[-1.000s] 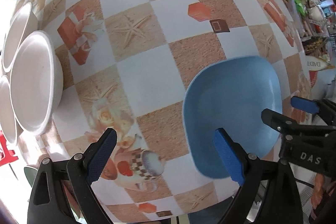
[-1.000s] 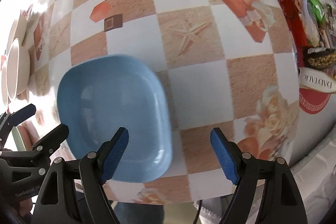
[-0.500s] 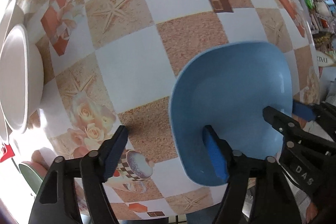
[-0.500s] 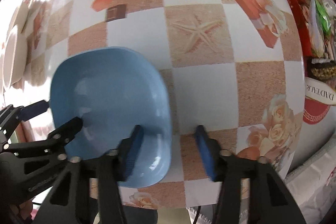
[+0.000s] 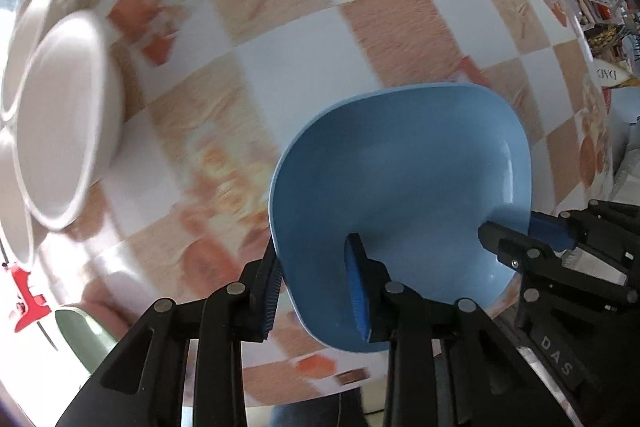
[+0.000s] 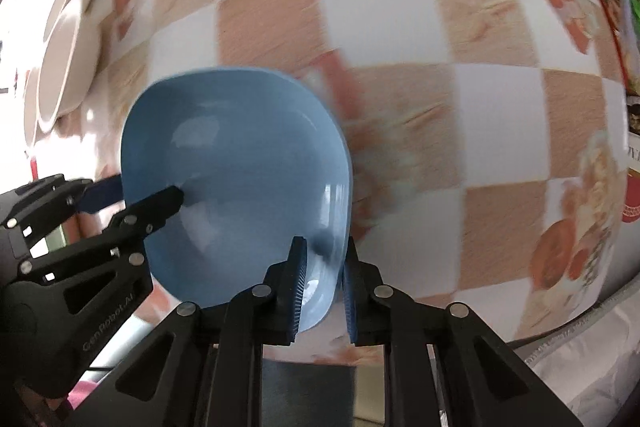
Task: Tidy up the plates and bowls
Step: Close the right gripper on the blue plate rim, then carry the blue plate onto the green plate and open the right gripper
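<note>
**Blue bowl pinched at two rims**

With both grippers on it, the blue bowl (image 5: pixel 404 183) sits over the checked tablecloth (image 5: pixel 280 39), right of the white bowls (image 5: pixel 60 123) and well apart from them. Left gripper (image 5: pixel 316 287) jaws are closing on the bowl's near-left rim, wall between the pads. Right gripper (image 6: pixel 322 283) jaws are closing on the opposite rim, pinching the thin wall. Bowl looks like stiff, light, glossy plastic, likely slippery, not fragile. The rim is the only real hold; the sloped wall could slide out of the pads. Cannot tell if it's lifted or resting. The white bowls look the likely stacking spot.
</note>
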Motion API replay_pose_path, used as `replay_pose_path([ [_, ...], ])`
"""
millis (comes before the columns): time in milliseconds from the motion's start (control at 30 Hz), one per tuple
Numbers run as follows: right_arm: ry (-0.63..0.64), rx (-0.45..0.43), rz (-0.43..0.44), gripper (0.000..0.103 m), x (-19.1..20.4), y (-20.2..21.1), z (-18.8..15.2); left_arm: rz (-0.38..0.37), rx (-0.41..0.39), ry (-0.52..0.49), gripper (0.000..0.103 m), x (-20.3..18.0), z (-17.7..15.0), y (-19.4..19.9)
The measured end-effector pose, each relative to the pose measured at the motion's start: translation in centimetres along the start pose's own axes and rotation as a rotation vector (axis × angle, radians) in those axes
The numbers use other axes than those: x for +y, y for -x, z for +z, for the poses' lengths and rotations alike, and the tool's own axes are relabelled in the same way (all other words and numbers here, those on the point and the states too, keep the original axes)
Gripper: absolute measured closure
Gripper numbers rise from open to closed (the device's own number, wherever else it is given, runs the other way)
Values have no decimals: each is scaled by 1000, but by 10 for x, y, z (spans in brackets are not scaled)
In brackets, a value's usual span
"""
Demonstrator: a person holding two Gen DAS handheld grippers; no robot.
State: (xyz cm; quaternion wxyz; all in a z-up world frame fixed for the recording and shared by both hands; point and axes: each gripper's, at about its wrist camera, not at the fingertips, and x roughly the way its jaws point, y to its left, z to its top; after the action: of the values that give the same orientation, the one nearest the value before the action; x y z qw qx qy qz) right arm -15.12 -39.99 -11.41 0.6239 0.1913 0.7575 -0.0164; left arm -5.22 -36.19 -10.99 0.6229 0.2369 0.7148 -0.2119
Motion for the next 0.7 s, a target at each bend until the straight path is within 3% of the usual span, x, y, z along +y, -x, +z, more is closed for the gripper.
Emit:
replay_pose_path([
  [333,87,29,43,84,68,11,-8,15,-43,80,70,48,-20,17],
  [700,243,28,49,84,148,38,5,14,-70,243,70,122,-50,23],
])
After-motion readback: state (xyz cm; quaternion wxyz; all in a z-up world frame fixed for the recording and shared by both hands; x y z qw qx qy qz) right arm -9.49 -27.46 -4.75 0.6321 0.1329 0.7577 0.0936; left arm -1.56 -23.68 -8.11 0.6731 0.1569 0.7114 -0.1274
